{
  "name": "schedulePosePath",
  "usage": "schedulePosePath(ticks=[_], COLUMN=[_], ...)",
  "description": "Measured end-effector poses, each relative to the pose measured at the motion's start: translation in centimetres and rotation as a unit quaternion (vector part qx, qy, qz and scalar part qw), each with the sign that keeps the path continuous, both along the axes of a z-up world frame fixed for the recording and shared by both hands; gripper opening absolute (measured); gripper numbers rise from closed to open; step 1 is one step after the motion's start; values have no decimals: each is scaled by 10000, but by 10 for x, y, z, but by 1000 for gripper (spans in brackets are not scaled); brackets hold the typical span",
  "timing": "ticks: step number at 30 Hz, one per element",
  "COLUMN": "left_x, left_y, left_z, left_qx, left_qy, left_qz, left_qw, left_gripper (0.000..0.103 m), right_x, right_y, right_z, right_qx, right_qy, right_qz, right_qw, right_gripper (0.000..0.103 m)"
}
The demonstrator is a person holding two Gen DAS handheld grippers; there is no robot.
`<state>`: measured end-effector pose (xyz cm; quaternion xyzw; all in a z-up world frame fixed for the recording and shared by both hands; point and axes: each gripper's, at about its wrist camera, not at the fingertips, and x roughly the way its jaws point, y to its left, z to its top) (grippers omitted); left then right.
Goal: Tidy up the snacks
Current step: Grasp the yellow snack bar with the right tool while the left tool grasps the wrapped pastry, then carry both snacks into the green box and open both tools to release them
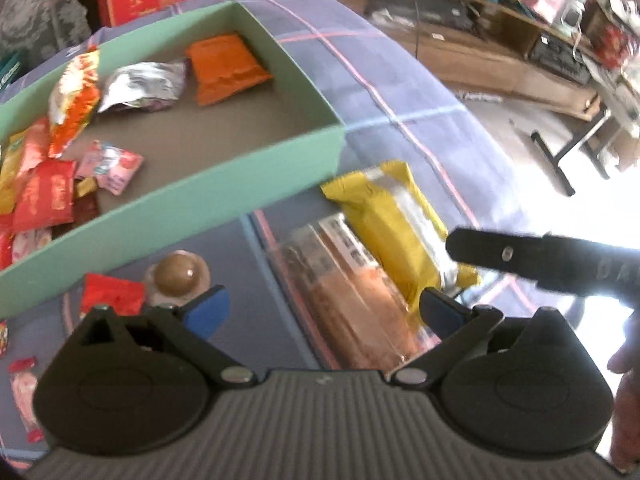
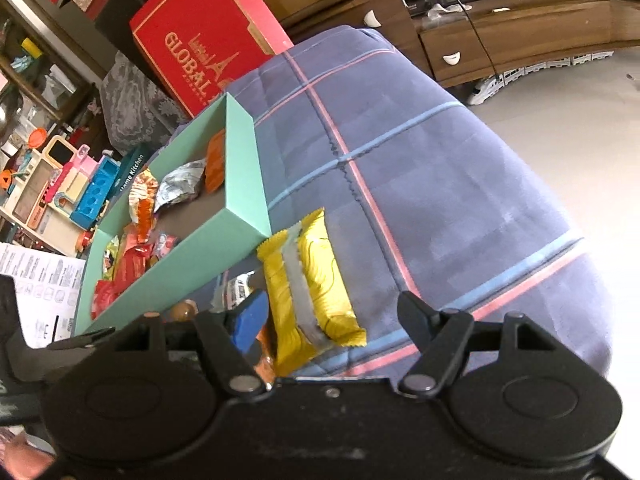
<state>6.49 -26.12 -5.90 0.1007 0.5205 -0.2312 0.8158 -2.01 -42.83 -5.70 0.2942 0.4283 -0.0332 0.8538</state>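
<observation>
The right tool (image 2: pixel 328 316) hovered with its jaws apart and empty over the yellow packet (image 2: pixel 310 284), which lay on the plaid-covered counter (image 2: pixel 440 184) just beside the green box (image 2: pixel 244 184). The left tool (image 1: pixel 324 308), also apart and empty, hung above a clear-wrapped brown snack (image 1: pixel 352 292) touching that packet. A good pick probably meant straddling the packet across its short width, clear of its neighbour, then lifting it over the box wall. The blue cloth had pink and pale stripes. Behind stood a red carton (image 2: pixel 200 36), toys and a wooden cabinet (image 2: pixel 520 20).
</observation>
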Motion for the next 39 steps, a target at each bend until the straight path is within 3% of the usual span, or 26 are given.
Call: schedulePosePath(ticks=[6, 12, 16, 19, 21, 23, 25, 31, 33, 39], left_x=[3, 9, 8, 6, 6, 5, 4, -2, -2, -8], left_y=[19, 43, 43, 33, 28, 25, 25, 37, 43, 55], left_z=[-14, -13, -12, -11, -12, -12, -10, -10, -9, -4], left_qx=[38, 59, 20, 56, 85, 58, 8, -47, -72, -183], left_qy=[177, 53, -100, -212, -294, -361, -403, -426, -384, -184], left_qz=[169, 319, 73, -207, -314, -405, -497, -485, -444, -392], left_qw=[9997, 9995, 9999, 9995, 9990, 9985, 9979, 9979, 9982, 9989], left_gripper=[103, 103, 82, 74, 69, 57, 39, 39, 38, 38], right_x=[10, 32, 43, 47, 46, 46, 45, 52, 53, 43], right_y=[9, 36, 56, 66, 69, 70, 69, 81, 86, 81], right_z=[2, -4, -6, -7, -8, -8, -8, -9, -10, -5], right_qx=[-152, -462, -981, -1277, -1398, -1467, -1482, -1849, -1998, -1169], right_qy=[-46, -42, -31, -25, -23, -19, -10, 12, 4, 11], right_qz=[167, 438, 597, 708, 751, 758, 770, 883, 910, 781], right_qw=[9997, 9980, 9934, 9893, 9873, 9863, 9860, 9788, 9756, 9901], right_gripper=[73, 73, 73, 71, 64, 59, 57, 57, 52, 48])
